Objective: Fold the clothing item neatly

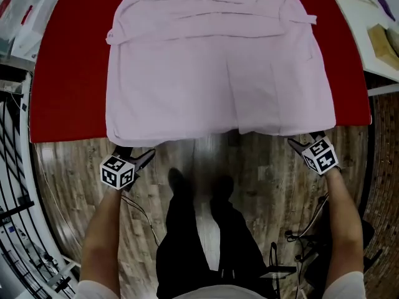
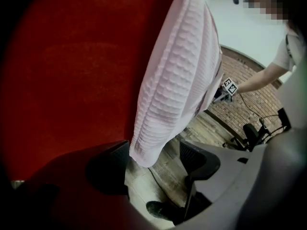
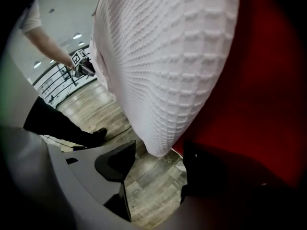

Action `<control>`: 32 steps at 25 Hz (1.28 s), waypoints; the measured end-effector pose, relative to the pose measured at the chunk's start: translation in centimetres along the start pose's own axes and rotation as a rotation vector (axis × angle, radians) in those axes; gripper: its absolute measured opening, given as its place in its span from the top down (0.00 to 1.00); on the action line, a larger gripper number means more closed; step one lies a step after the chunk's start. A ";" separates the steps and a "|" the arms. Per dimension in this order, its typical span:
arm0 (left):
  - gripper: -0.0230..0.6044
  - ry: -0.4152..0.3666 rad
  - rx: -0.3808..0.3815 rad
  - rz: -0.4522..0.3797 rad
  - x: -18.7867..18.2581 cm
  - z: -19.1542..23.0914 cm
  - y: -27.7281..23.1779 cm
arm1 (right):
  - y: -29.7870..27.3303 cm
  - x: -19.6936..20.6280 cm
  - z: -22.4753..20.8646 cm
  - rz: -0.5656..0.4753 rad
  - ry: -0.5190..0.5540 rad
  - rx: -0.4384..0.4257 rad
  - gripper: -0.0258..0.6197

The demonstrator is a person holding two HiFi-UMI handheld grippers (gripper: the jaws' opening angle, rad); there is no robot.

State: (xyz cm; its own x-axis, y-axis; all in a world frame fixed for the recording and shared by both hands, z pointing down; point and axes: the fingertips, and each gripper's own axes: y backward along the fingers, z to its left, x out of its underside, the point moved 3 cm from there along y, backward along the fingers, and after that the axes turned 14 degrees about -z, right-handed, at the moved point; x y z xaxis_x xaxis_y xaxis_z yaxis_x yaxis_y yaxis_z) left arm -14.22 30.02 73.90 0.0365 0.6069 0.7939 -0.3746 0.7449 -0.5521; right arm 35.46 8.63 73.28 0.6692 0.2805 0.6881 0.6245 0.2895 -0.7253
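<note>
A pale pink waffle-knit garment [image 1: 212, 73] lies spread on the red table [image 1: 68, 86], its sleeves folded across the top. Its hem hangs a little over the near edge. My left gripper [image 1: 138, 159] sits just below the hem's left corner, and my right gripper [image 1: 299, 143] just below the right corner. In the left gripper view the hem corner [image 2: 144, 152] hangs between the open jaws of the left gripper [image 2: 153, 161] without being pinched. In the right gripper view the other corner [image 3: 160, 145] hangs the same way between the spread jaws of the right gripper [image 3: 156, 163].
Wooden floor [image 1: 249, 161] lies below the table edge, with the person's legs and shoes [image 1: 199, 192] between the grippers. Cables [image 1: 305, 235] trail on the floor at right. A white side table with a cardboard box [image 1: 381, 42] stands at right, a metal rack [image 1: 12, 185] at left.
</note>
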 end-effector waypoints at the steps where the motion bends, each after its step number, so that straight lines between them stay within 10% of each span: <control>1: 0.48 -0.015 0.013 0.009 0.0 -0.1 -0.4 | -0.2 -0.1 0.0 0.000 0.017 -0.012 0.53; 13: 0.49 0.050 0.036 -0.022 1.4 -0.1 -4.6 | -5.0 0.3 0.5 -0.034 -0.021 -0.056 0.53; 17: 0.81 0.095 0.072 -0.006 1.6 -1.6 -4.6 | -5.0 0.1 1.4 -0.032 -0.038 -0.061 0.56; 20: 0.93 0.181 0.113 -0.025 0.8 -3.5 -3.8 | -4.1 -0.7 2.3 -0.049 -0.079 -0.042 0.89; 32: 0.93 0.522 0.312 -0.087 -6.0 -13.5 3.4 | 4.7 -7.2 11.7 -0.067 -0.294 -0.231 0.93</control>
State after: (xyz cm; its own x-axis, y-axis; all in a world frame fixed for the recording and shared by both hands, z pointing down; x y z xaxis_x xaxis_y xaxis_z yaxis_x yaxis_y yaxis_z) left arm -3.21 32.65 63.82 0.4981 0.6622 0.5599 -0.6007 0.7291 -0.3279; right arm 28.86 18.73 65.12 0.5007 0.5284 0.6857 0.7595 0.1119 -0.6408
